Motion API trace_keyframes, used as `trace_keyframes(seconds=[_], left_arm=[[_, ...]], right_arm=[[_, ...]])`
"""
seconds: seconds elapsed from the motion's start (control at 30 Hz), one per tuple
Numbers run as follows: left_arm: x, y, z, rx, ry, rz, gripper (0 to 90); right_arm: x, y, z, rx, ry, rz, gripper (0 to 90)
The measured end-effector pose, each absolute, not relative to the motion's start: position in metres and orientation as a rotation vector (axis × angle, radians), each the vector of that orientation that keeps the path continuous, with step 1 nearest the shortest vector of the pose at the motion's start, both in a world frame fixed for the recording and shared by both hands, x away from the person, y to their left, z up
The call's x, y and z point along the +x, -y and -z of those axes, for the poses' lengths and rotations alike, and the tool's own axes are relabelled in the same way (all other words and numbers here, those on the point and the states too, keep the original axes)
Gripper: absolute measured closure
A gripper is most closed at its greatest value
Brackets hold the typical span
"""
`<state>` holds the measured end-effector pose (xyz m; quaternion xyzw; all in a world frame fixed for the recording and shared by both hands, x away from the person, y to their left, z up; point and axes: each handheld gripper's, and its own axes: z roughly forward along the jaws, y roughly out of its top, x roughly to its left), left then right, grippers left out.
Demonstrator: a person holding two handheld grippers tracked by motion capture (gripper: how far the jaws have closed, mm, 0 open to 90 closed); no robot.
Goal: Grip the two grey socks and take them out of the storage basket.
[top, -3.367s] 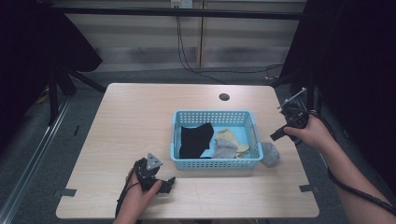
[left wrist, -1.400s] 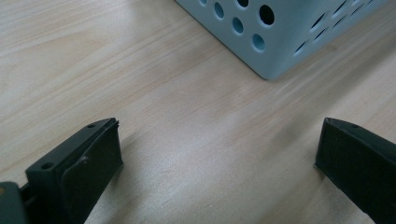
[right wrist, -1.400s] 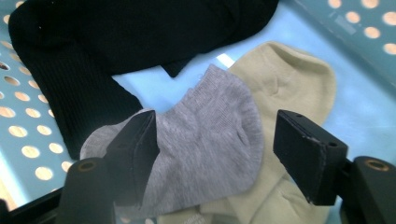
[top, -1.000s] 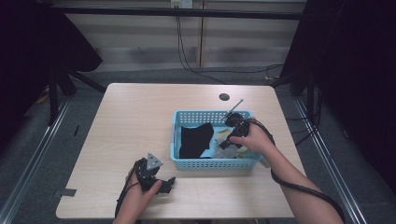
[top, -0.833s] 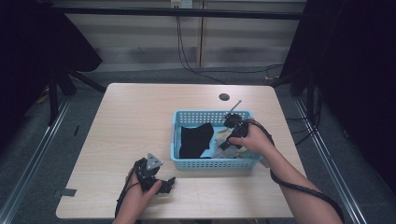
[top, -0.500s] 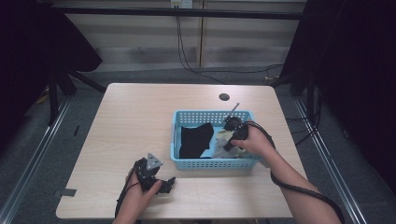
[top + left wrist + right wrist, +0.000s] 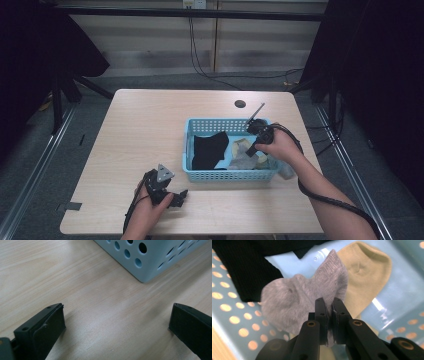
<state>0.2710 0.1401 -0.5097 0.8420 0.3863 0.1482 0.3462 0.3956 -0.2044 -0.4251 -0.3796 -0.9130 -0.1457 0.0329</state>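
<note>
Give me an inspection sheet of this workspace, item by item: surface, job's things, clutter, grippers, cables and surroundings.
Surface: light wood table, with a dark round hole near the far edge.
Job's things: blue basket holding a black cloth, a grey sock and a beige sock.
Clutter: nothing seen.
Grippers: left gripper open, over bare wood beside the basket; right gripper shut on the grey sock.
Cables: one trails from each gripper; more hang at the back wall.
Surroundings: dark curtains, grey floor.

Beside the blue basket [image 7: 227,175], the grey sock [image 7: 304,297] is partly pinched out of sight between the right gripper [image 7: 328,305]'s jaws. The black cloth [image 7: 242,267] runs off the top edge. The yellow sock [image 7: 367,282] slips under the grey one, its lower end hidden.
</note>
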Motion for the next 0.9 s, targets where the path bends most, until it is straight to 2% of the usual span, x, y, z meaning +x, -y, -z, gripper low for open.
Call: trace_keyframes(seconds=[0.9], left_arm=[[0.271, -0.140, 0.509, 2.191, -1.002, -0.384, 0.0]], right_arm=[[0.400, 0.224, 0.360, -1.182, 2.813, 0.505, 84.6]])
